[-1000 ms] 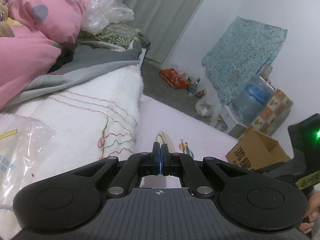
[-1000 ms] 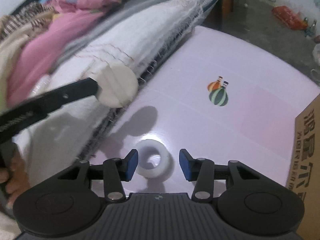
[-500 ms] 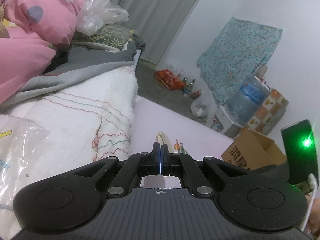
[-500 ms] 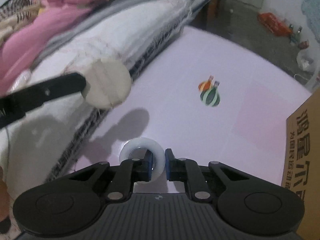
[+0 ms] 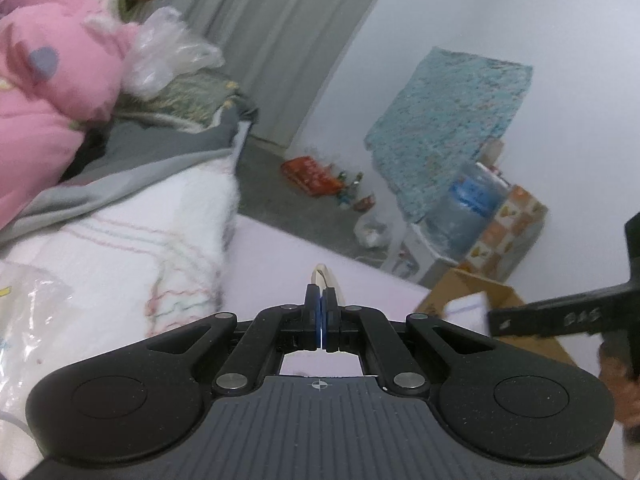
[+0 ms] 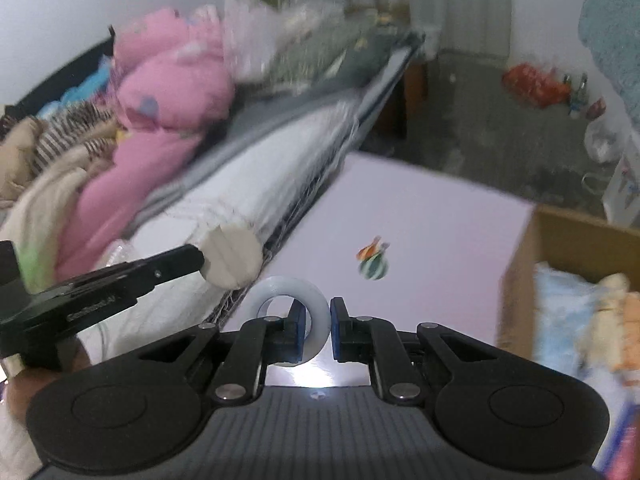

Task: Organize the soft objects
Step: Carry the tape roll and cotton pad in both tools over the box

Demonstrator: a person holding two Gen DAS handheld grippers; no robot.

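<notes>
Right wrist view: right gripper (image 6: 318, 330), now clamped on the white ring (image 6: 289, 322) at lower centre, has lifted it; left gripper (image 5: 321, 312) pinches a cream disc (image 6: 232, 258), probably foam.

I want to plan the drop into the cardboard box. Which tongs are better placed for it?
Right. The right tongs hold the white ring and the cardboard box lies on their side; the left tongs, gripping the beige disc, are farther away.

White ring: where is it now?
Right wrist view, low centre: the white ring sits clamped in the right gripper, above the pink table, left of the cardboard box.
</notes>
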